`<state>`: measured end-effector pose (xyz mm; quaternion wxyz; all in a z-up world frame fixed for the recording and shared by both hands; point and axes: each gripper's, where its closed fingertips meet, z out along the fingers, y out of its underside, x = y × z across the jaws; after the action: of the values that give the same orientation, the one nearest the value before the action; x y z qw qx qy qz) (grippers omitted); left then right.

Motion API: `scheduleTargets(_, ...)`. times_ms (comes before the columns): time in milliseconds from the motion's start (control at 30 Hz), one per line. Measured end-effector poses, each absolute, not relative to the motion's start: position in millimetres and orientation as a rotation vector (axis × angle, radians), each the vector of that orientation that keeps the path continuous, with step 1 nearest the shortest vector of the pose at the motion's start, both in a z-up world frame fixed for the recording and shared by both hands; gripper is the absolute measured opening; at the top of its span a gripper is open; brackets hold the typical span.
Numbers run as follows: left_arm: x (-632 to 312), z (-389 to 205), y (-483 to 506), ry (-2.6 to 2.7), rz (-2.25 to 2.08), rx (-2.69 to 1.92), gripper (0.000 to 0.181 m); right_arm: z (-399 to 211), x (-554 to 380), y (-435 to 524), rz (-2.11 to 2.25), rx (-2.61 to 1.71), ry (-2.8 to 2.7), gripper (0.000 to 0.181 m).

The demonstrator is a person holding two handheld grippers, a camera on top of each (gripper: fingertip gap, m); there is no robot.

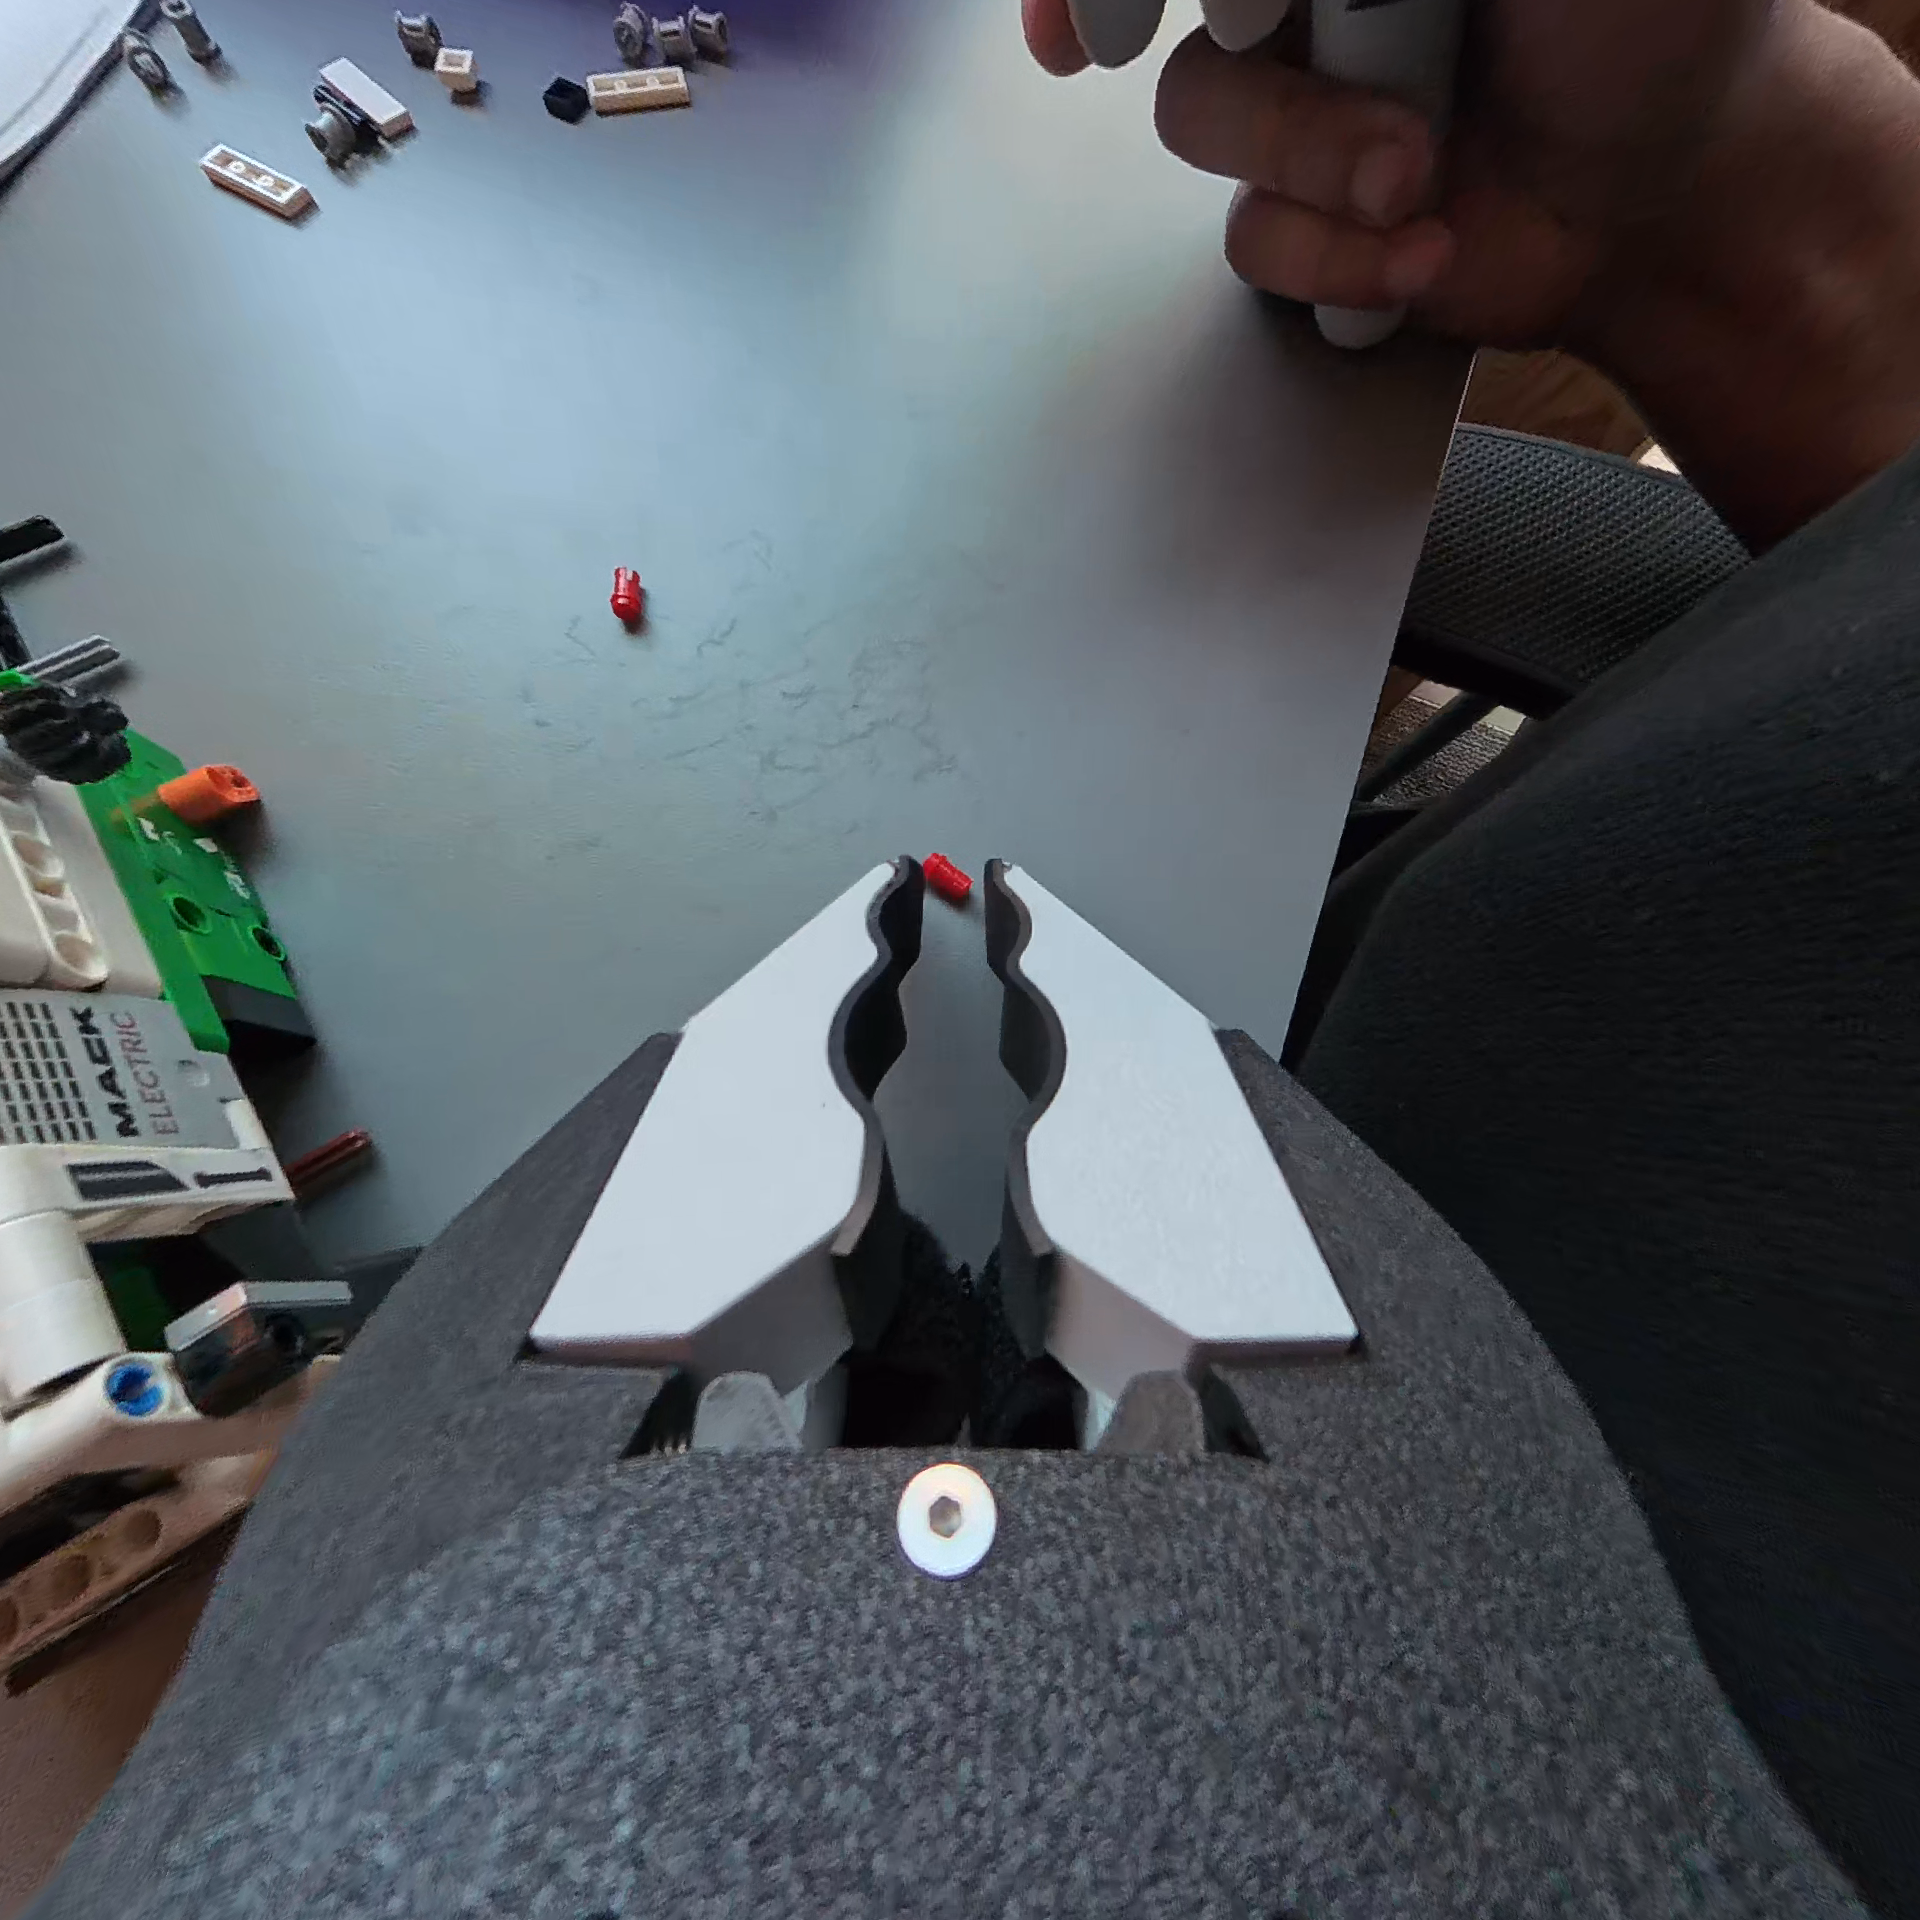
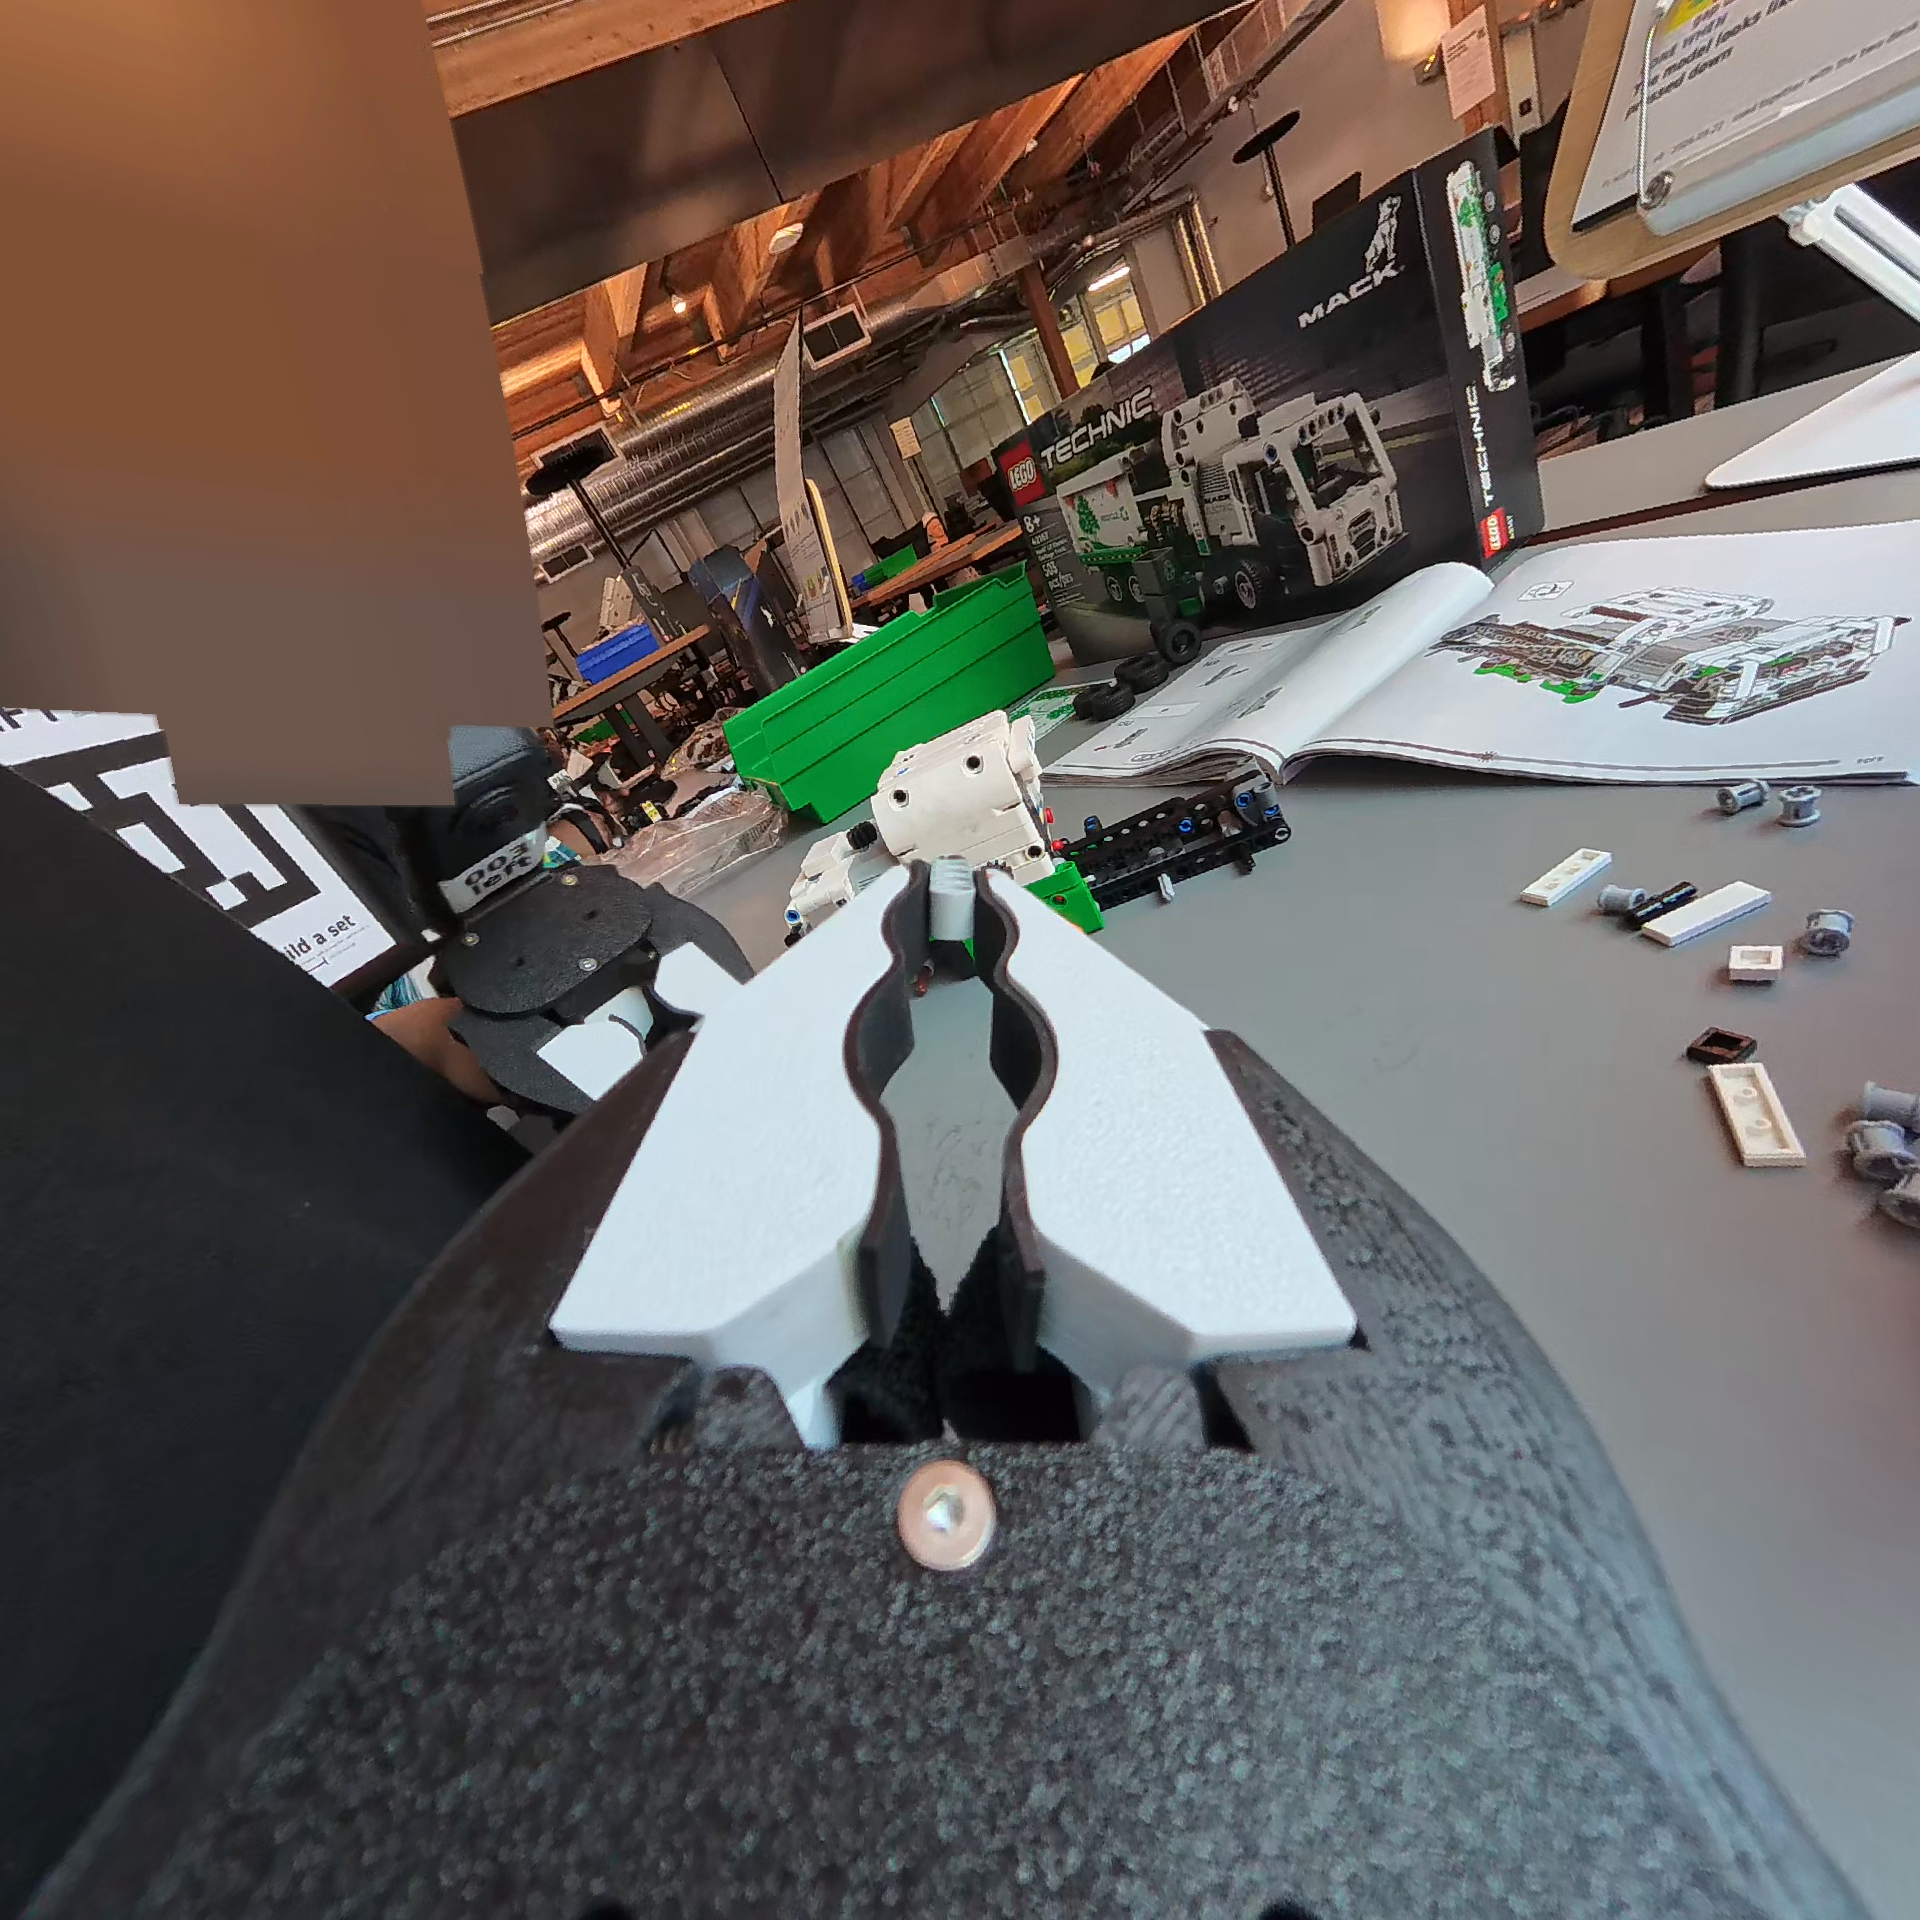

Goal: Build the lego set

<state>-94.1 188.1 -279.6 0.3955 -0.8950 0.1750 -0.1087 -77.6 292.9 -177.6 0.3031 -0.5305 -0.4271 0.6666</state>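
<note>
In the left wrist view my left gripper [image 1: 951, 875] is low over the grey table [image 1: 727, 364]. Its jaws stand narrowly apart around a small red pin [image 1: 947, 878]. The pin touches the left finger and a sliver of gap shows on its right. A second red pin [image 1: 627, 595] lies farther out. In the right wrist view my right gripper [image 2: 951, 883] is shut on a small light-grey piece [image 2: 951, 899] at its tips. It points toward the white and green truck model [image 2: 966, 790]. The left gripper [image 2: 561, 951] shows at the left of that view.
The truck model [image 1: 114, 1081] and an orange piece [image 1: 213, 790] lie at the left. Loose tiles and grey connectors [image 1: 364, 104] lie far out and also show in the right wrist view [image 2: 1704, 914]. A manual [image 2: 1558, 665], set box [image 2: 1299, 447] and green bin [image 2: 894, 675] stand behind. The table edge [image 1: 1382, 675] and a chair [image 1: 1558, 561] are at the right. The gap from one gripper's tips to the other's is roughly 15 cm.
</note>
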Motion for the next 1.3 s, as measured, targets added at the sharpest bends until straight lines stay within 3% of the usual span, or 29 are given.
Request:
scheduleTargets(700,-85,-278,204,0.336,-0.386,-2.372,0.006,-175,-75,292,1.798,-1.386,-1.126,0.006)
scheduleTargets(1033,-98,-280,205,0.559,-0.092,-2.426,0.013,-173,-74,291,1.826,-1.375,-1.122,0.006)
scheduleTargets(1300,-104,-287,205,0.491,-0.123,-2.508,0.005,-172,-73,292,1.847,-1.371,-1.109,0.006)
